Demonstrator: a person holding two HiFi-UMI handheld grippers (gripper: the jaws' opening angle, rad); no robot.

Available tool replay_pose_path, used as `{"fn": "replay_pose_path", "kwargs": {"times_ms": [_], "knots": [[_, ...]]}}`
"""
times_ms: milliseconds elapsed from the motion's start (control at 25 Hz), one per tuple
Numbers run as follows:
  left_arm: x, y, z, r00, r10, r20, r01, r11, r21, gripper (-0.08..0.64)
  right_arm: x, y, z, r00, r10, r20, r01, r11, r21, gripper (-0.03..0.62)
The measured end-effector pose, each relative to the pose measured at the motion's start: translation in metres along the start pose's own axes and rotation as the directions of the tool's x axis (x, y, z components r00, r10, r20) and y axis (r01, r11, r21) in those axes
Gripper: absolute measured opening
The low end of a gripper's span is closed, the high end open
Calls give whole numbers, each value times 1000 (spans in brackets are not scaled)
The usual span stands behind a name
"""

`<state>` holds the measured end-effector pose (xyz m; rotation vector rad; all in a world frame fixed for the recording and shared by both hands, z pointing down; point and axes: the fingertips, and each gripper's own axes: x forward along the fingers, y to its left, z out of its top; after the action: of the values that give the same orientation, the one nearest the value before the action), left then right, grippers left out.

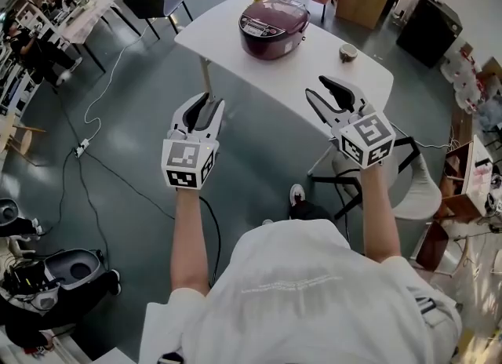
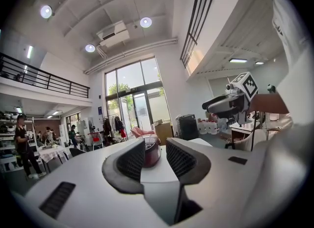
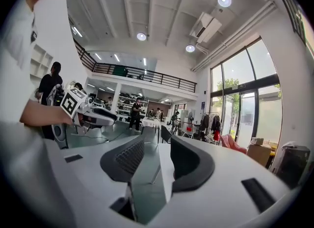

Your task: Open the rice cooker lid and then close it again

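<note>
Maroon rice cooker (image 1: 274, 27) sits lid shut on the white table (image 1: 325, 68), well ahead of me. I hold my left gripper (image 1: 207, 105) and right gripper (image 1: 325, 92) short of it, jaws apart, nothing between them.

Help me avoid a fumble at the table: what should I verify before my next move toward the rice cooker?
1. Lid of the rice cooker shut: ok.
2. Left gripper empty, jaws apart: ok.
3. Right gripper empty, jaws apart: ok.
4. Grippers within touch of the rice cooker: not ok, both short of the table.
5. Lid release spotted: cannot tell.
6. Small bowl apart from the rice cooker: ok.
</note>
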<state>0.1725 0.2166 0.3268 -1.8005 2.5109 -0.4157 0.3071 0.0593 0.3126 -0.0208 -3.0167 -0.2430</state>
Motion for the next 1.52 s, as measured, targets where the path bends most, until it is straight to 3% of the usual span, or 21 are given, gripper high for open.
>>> {"fn": "replay_pose_path", "kwargs": {"times_ms": [240,600,880,1080,1240,1520], "knots": [[11,8,-7,1000,3,-16,-3,1000,-7,147,15,-6,-5,1000,-3,-8,3,1000,-1,175],[50,49,-21,1000,7,-24,-9,997,-78,132,74,-40,-14,1000,-5,2,5,1000,30,176],[115,79,-20,1000,-28,-6,28,998,-49,146,130,-86,-27,1000,-2,5,2,998,65,183],[169,104,-15,998,-60,2,60,993,-99,126,170,-127,-34,1000,0,-9,1,997,82,179],[207,121,-12,998,-65,10,66,988,-137,112,197,-157,-44,999,2,-34,1,994,113,219],[269,143,-12,998,-70,-10,69,994,-86,148,235,-197,-56,999,10,-47,-3,989,145,229]]}}
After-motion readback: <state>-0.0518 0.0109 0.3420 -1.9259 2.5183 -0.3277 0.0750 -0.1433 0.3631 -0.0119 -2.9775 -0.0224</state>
